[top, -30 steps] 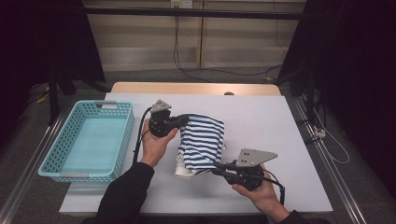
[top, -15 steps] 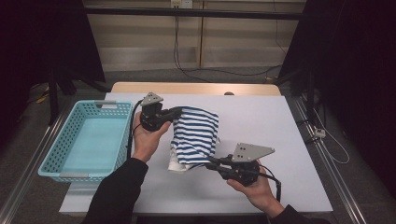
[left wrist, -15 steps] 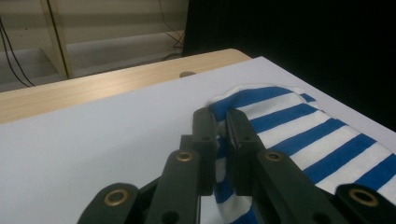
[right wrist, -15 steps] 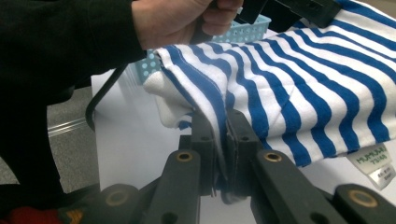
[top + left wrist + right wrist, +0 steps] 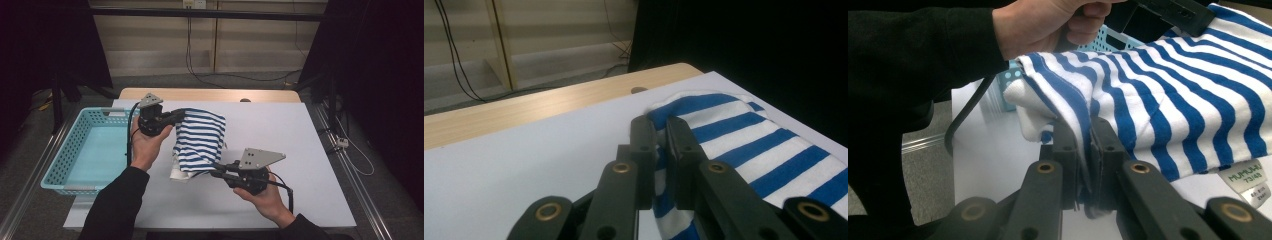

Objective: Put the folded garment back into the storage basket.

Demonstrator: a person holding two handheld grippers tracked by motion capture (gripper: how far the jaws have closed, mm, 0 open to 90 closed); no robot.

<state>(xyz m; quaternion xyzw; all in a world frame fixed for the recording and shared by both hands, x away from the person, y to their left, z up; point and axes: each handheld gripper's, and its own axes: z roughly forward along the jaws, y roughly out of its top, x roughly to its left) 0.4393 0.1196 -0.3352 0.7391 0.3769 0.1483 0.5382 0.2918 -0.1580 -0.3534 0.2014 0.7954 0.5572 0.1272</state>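
Dark curtains hung on both sides of the room, and a pale wall with trailing cables stood behind the white desk (image 5: 300, 150). From the high view I saw a light blue basket (image 5: 60, 170) sitting at the desk's left edge, with the blue-and-white striped towel (image 5: 200, 140) held just to its right, near the middle of the desk. My left tool (image 5: 179, 116) gripped the towel's far upper edge, and my right tool (image 5: 216, 172) gripped its near lower edge, so the cloth sagged between them; a white fold of it hung down at the bottom left, and I could not tell whether that fold touched the desk. In the left gripper view my left tool (image 5: 659, 131) had its jaws drawn narrow and pinched on a fold of the striped towel (image 5: 744, 145), which spread away to the right over the white desk (image 5: 524, 160), with a wooden strip (image 5: 549, 102) beyond. In the right gripper view my right tool (image 5: 1082, 131) was likewise clamped narrow on the towel (image 5: 1168, 95) at its edge. A white label (image 5: 1248, 181) hung from the cloth at lower right, my left hand (image 5: 1048, 25) and its dark sleeve showed above, and part of the basket (image 5: 1108, 37) showed behind the towel.
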